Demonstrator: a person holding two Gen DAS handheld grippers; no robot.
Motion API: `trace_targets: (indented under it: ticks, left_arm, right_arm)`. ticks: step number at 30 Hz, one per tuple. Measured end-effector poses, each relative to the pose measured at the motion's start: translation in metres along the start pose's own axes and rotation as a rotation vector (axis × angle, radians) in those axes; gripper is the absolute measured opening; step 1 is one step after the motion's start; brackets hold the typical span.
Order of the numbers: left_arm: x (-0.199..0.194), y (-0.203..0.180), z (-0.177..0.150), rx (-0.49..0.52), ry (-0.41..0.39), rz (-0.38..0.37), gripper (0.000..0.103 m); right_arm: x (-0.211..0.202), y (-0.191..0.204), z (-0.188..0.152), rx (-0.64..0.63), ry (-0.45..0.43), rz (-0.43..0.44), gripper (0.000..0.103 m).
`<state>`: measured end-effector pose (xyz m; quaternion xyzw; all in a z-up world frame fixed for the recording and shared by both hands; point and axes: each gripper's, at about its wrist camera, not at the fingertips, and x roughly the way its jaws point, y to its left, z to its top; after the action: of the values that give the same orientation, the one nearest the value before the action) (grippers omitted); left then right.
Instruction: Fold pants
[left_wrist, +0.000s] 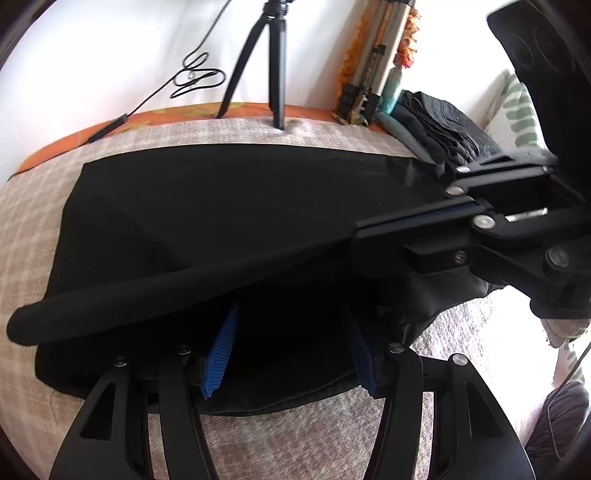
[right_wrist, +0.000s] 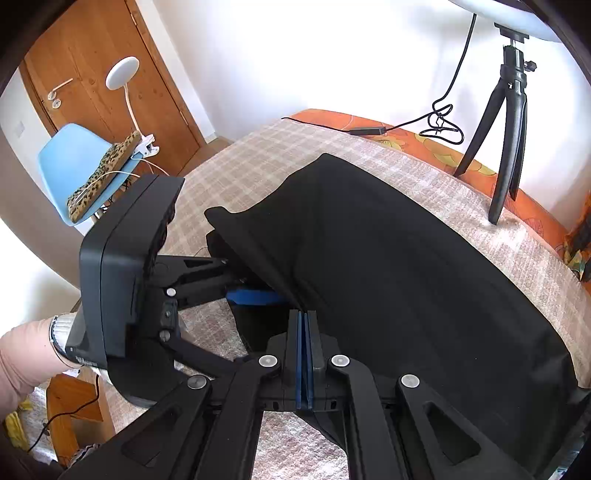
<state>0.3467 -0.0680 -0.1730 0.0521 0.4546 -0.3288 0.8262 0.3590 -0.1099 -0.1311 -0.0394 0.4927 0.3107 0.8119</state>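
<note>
Black pants (left_wrist: 229, 206) lie spread on a checked beige bed cover (left_wrist: 26, 229), with their near edge lifted into a fold. My left gripper (left_wrist: 291, 347) is open, its blue pads (left_wrist: 221, 354) on either side of the lower layer of cloth under the lifted fold. My right gripper (right_wrist: 304, 332) is shut on the pants' lifted edge (right_wrist: 388, 280); it also shows in the left wrist view (left_wrist: 373, 229), holding the fold from the right. The left gripper shows in the right wrist view (right_wrist: 255, 295), reaching under the fold.
A black tripod (left_wrist: 273, 62) stands at the bed's far edge with a cable (left_wrist: 195, 77) beside it. Folded dark clothes (left_wrist: 439, 122) lie at the far right. A blue chair (right_wrist: 81, 166), a wooden door (right_wrist: 107, 66) and a white lamp (right_wrist: 123, 74) are off the bed's left side.
</note>
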Motion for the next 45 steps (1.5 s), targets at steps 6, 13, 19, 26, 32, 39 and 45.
trace_targets:
  ticks: [6, 13, 19, 26, 32, 39, 45]
  left_arm:
    - [-0.009, -0.027, -0.020, 0.202, 0.000, -0.056, 0.045]
    - [-0.032, -0.016, -0.039, 0.184, 0.013, -0.068, 0.045]
    - [-0.078, 0.041, -0.049, -0.038, -0.076, 0.006, 0.046]
    - [-0.106, 0.128, -0.048, -0.419, -0.147, 0.058, 0.046]
    - [-0.077, 0.136, -0.044, -0.546, -0.071, 0.029, 0.046]
    - [-0.074, 0.119, -0.037, -0.458, -0.079, 0.227, 0.003]
    - [-0.091, 0.138, -0.052, -0.495, -0.086, 0.300, 0.003]
  right_arm:
    - [0.003, -0.006, -0.004, 0.017, 0.009, 0.003, 0.000]
    - [0.010, -0.009, -0.015, 0.042, 0.031, 0.042, 0.023]
    - [0.006, -0.009, -0.033, 0.062, 0.029, 0.117, 0.025]
    - [-0.009, 0.022, -0.062, -0.010, 0.002, -0.064, 0.026]
    - [0.007, 0.037, -0.066, -0.033, 0.049, -0.101, 0.027]
    - [0.023, 0.036, -0.068, -0.031, 0.107, -0.103, 0.028]
    - [-0.003, 0.030, -0.069, -0.030, 0.070, -0.019, 0.029]
